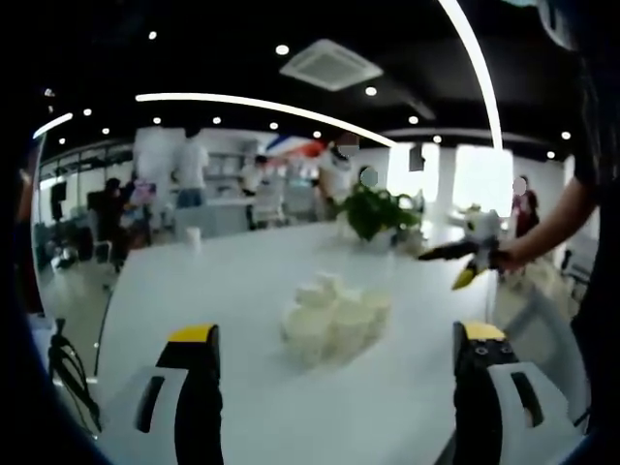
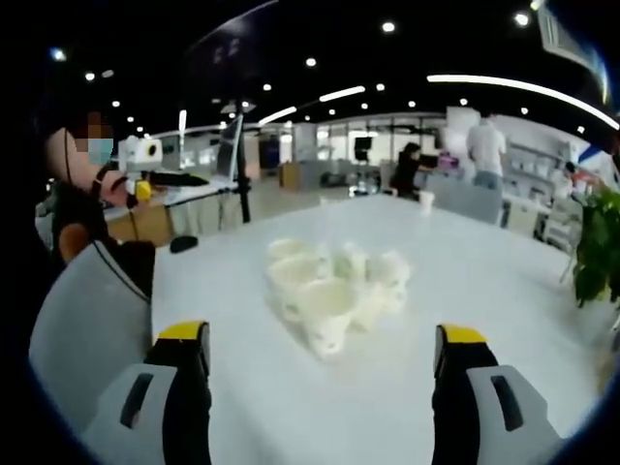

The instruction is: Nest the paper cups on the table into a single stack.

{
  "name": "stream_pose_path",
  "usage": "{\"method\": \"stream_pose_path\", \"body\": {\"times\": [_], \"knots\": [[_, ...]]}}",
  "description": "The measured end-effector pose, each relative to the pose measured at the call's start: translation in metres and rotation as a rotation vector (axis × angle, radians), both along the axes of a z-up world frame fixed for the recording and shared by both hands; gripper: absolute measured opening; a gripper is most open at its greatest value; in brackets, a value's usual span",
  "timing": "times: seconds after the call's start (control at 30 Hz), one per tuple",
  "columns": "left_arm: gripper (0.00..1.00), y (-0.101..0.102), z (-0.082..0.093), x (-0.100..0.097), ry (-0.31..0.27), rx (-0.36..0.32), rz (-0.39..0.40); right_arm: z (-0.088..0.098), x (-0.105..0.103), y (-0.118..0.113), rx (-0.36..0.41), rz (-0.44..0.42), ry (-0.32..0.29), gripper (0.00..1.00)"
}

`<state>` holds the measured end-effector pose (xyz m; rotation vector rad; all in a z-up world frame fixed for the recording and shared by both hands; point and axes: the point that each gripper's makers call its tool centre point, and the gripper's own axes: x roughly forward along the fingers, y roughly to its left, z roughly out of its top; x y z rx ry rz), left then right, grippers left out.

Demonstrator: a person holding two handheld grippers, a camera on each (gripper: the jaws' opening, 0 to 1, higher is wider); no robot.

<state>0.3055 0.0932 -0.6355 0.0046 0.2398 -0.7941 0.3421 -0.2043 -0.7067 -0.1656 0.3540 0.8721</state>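
In the left gripper view, my left gripper [image 1: 337, 349] rises from the bottom edge as two black jaws tipped with yellow, in pale grey casings; they stand wide apart with nothing between them. To its far left a bundle of dark cables [image 1: 70, 373] hangs off the edge of the white table [image 1: 242, 291], whose top is smooth and faintly glossy. Ahead of the jaws, between them and a little beyond, sits the cluster of paper cups [image 1: 334, 320]: pale cream, blurred, their round rims and tapered sides bunched close together, touching one another, not stacked into one column. Farther back stands a leafy green plant [image 1: 373, 211], and right of it my right gripper [image 1: 475, 254] comes in from the edge, dark with a yellow tip, held in a hand; whether its jaws are apart I cannot tell from here.

In the right gripper view, a grey rounded chair back [image 2: 82, 320] curves up at the left beside the table edge. My right gripper [image 2: 322, 354] shows the same yellow-capped black jaws, spread wide and empty. The cups lie on the table ahead, between the jaws' lines and well clear of them; some seem tipped on their sides with open mouths showing, though the blur hides how each one sits. A single small cup [image 2: 426, 201] stands alone far back on the table. Green leaves hang in at the right edge.
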Motion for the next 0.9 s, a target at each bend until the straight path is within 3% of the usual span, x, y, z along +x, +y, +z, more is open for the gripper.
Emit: {"method": "stream_pose_path", "body": {"times": [0.43, 0.9], "knots": [[1.00, 0.001, -0.002, -0.007, 0.008, -0.009, 0.011, -0.013, 0.019, 0.029, 0.017, 0.021, 0.010, 0.91], [1.00, 0.003, -0.004, -0.011, 0.017, -0.012, 0.013, -0.021, 0.033, 0.043, 0.002, 0.045, 0.019, 0.85]]}}
